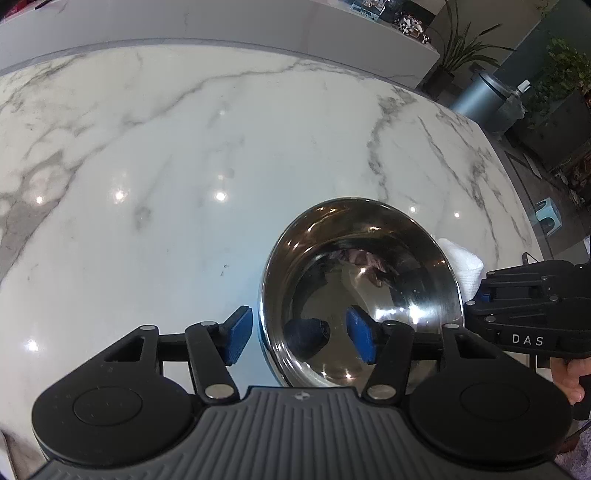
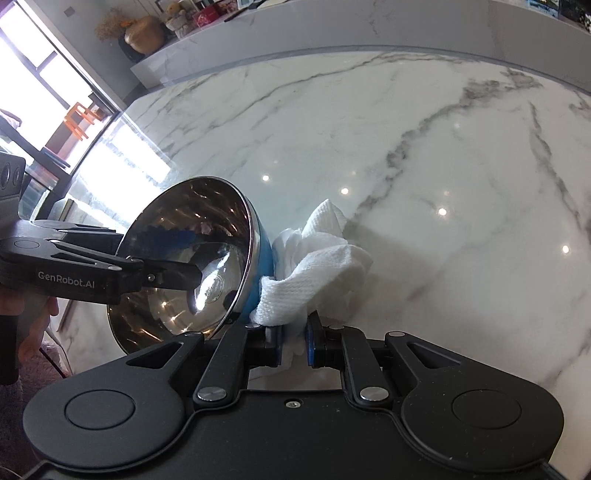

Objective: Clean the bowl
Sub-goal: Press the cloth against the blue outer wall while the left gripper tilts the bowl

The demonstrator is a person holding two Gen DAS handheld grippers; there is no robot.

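Note:
A steel bowl (image 1: 362,291) with a blue outside is held tilted above the marble table. My left gripper (image 1: 299,338) straddles its near rim, one blue pad outside and one inside, shut on the rim. In the right wrist view the bowl (image 2: 184,258) faces left, with the left gripper (image 2: 173,275) reaching into it. My right gripper (image 2: 293,341) is shut on a crumpled white cloth (image 2: 321,254), which presses against the bowl's blue outer wall (image 2: 264,266). The cloth also shows behind the bowl in the left wrist view (image 1: 463,266).
The white marble table (image 1: 184,166) stretches ahead, with a raised marble ledge (image 1: 221,26) at the back. Plants and a grey bin (image 1: 480,96) stand beyond the right edge. A window and orange chair (image 2: 79,118) lie beyond the left edge.

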